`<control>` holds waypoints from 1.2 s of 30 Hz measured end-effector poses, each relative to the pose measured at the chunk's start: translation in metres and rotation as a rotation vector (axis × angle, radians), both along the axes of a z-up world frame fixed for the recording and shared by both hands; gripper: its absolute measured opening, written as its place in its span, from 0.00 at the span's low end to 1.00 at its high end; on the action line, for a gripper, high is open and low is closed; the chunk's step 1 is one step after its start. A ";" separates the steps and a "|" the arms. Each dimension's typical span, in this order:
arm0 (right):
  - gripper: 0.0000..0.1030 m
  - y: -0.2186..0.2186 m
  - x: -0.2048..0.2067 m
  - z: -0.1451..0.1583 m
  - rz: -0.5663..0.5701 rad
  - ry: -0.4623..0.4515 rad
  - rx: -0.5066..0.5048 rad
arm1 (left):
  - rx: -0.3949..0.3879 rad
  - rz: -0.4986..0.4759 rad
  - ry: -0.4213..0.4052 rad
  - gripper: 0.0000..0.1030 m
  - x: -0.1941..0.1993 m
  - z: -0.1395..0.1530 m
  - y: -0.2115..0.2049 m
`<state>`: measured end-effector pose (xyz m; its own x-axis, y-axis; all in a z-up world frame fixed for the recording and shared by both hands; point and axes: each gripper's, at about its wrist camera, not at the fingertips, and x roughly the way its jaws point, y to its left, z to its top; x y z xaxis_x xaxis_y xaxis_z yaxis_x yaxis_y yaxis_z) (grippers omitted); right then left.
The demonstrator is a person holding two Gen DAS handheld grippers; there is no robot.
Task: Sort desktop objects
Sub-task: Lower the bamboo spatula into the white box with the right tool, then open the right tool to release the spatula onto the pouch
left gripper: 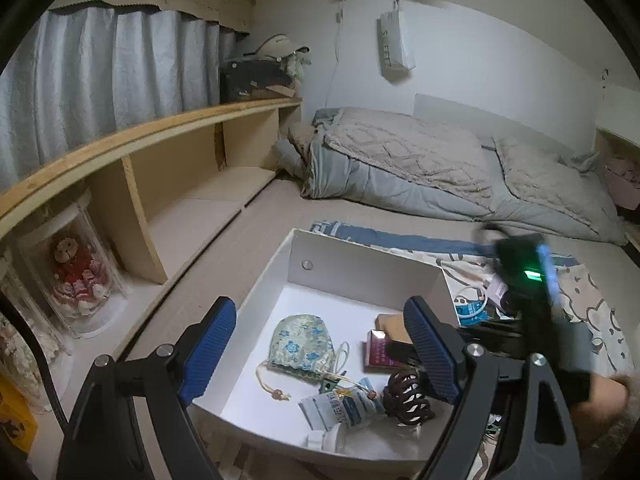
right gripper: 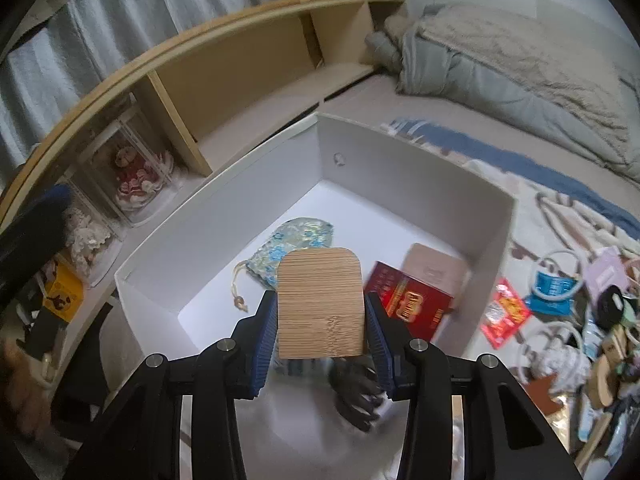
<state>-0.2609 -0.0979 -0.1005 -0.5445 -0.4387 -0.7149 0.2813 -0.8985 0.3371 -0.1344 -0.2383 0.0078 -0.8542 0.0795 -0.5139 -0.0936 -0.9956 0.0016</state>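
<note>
Right hand-held gripper (right gripper: 321, 322) clamped on bamboo piece (right gripper: 321, 305), held over white box (right gripper: 404, 152) | below: red box (right gripper: 408, 300), brocade pouch (right gripper: 296, 240), dark hair claw (right gripper: 356, 396) | left hand-held gripper (left gripper: 320, 344) fingers apart, empty, above box | clutter on bed (right gripper: 560, 296) right of box.

A home bedroom: a rumpled quilt (left gripper: 404, 160) on a low bed (left gripper: 440, 216), curtained window (left gripper: 100, 76), wooden shelving (left gripper: 160, 168) beyond the tongs, left.
</note>
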 end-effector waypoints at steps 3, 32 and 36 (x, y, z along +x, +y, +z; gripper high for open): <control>0.42 -0.014 -0.018 -0.002 0.003 -0.030 -0.015 | -0.045 0.017 0.028 0.84 0.008 0.007 -0.002; 1.00 -0.044 -0.070 -0.015 0.021 -0.028 -0.135 | 0.017 0.063 0.053 0.86 0.008 0.017 -0.021; 1.00 -0.027 -0.058 -0.006 0.008 -0.009 -0.165 | 0.018 0.056 0.059 0.86 0.010 0.021 -0.014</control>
